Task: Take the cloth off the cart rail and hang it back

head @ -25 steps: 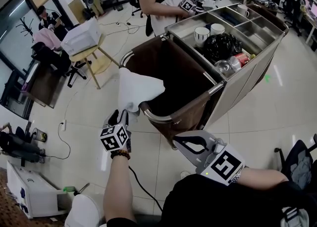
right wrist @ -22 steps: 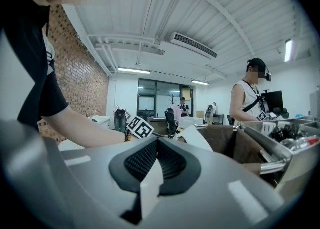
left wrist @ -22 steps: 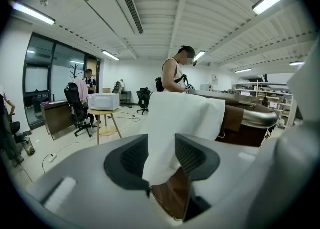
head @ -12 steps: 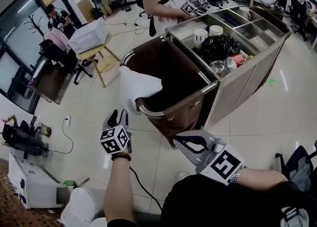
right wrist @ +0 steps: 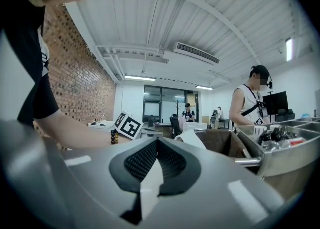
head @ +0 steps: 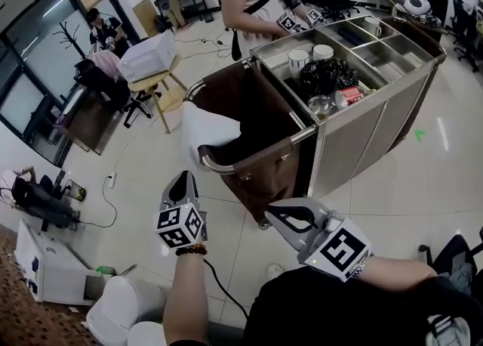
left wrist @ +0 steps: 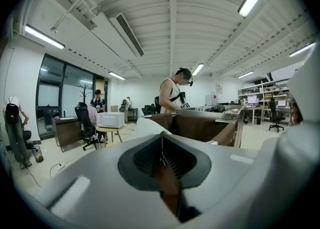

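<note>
Head view: the white cloth (head: 205, 131) hangs over the curved rail (head: 226, 170) at the near end of the cart (head: 362, 122). The left claw (head: 183, 178) is near the cloth but apart from it. Its jaws have just closed together with nothing between them. The right claw (head: 273, 213) is also closed and empty.

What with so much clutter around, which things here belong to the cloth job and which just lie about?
Job: white cloth; cart rail it hangs on.
Lying about: mugs, black bag, red can, white box.
</note>
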### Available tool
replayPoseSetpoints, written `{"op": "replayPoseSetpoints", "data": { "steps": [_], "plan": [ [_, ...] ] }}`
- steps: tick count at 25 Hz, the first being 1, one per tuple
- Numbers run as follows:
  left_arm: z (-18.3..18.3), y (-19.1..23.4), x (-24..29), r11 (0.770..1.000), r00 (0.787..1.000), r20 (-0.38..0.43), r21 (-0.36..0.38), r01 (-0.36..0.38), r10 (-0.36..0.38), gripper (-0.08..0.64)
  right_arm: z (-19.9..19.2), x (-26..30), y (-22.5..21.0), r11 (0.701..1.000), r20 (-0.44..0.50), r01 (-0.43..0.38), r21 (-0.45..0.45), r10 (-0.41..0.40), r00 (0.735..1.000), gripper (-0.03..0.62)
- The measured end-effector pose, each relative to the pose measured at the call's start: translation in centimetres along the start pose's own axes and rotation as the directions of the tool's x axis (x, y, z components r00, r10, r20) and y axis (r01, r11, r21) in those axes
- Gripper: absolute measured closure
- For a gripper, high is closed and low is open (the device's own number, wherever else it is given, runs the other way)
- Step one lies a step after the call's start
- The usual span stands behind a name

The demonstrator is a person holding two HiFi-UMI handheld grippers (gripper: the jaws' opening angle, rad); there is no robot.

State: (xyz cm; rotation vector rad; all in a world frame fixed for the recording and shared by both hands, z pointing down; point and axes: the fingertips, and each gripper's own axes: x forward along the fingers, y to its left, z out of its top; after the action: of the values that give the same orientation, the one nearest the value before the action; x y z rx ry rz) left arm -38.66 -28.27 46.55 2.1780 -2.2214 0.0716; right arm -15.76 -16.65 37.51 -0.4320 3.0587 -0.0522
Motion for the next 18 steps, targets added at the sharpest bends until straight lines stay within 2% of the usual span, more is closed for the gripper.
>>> {"op": "replayPoseSetpoints", "data": {
  "steps": [8, 14, 18],
  "plan": [
    [3.0, -7.9, -3.7, 0.999, 0.996, 0.092, 0.04, 0.013, -0.017, 0.557, 0.1, -5.6, -1.1, 1.0, 0.02, -0.014, 0.007, 0.014, 1.0, 0.592],
    [5.5, -15.2, -6.9, 0.997, 0.985, 0.16, 0.059, 0.056, -0.065, 0.557, 0.0, -9.6, -2.2, 1.0, 0.026, -0.02, 0.019, 0.019, 0.999, 0.592],
    [6.5, -19.3, -8.9, 0.995, 0.979, 0.186, 0.062, 0.076, -0.087, 0.557, -0.3, -11.2, -3.1, 0.999, 0.055, -0.036, -0.029, 0.038, 0.998, 0.592]
  ]
}}
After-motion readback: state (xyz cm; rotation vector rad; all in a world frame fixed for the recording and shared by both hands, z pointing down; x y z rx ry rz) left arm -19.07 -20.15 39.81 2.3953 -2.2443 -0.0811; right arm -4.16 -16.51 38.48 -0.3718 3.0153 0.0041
